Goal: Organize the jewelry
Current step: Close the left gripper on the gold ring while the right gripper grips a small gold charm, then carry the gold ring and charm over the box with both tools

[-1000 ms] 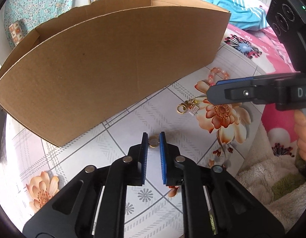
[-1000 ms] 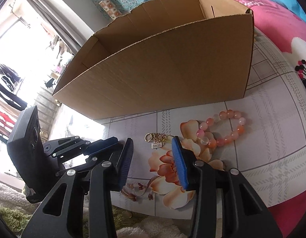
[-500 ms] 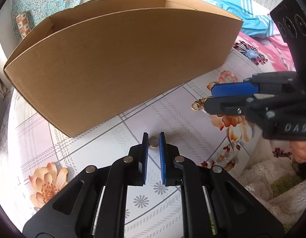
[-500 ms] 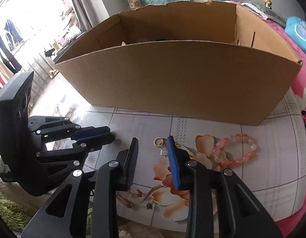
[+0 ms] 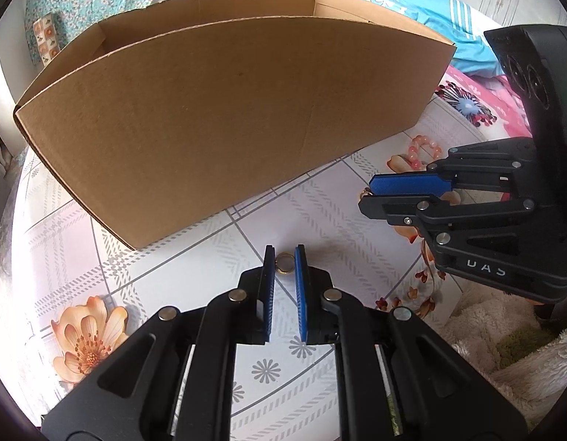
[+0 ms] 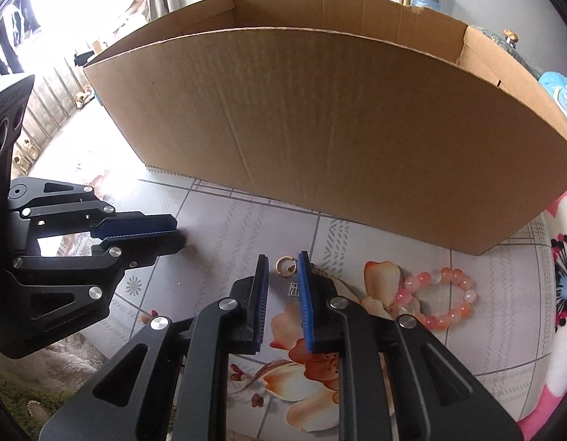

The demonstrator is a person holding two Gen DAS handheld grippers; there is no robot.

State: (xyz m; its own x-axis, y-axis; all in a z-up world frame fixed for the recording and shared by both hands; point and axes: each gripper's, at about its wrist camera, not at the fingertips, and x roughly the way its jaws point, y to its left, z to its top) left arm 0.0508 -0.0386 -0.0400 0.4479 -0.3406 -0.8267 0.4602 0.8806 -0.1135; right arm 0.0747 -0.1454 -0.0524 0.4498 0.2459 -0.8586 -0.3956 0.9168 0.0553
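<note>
My left gripper [image 5: 284,262] is shut on a small gold ring [image 5: 284,263], pinched between its blue pads just above the tablecloth. My right gripper [image 6: 282,270] is narrowly open around a gold keychain charm [image 6: 285,266] with a small tag [image 6: 293,289], still lying on the cloth. A pink bead bracelet [image 6: 439,296] lies to the right of it; it also shows in the left wrist view [image 5: 423,150]. A large open cardboard box [image 5: 224,125] stands behind both grippers, also seen in the right wrist view [image 6: 338,136].
The floral tiled tablecloth [image 5: 173,268] covers the table. A pink flowered bedspread [image 6: 563,294] lies to the right and a fluffy rug [image 5: 504,349] below the table's edge. Each gripper is visible beside the other, close together.
The right gripper has narrowed around the charm and come lower and closer to the box. The left gripper stays shut on the ring and has risen slightly.
</note>
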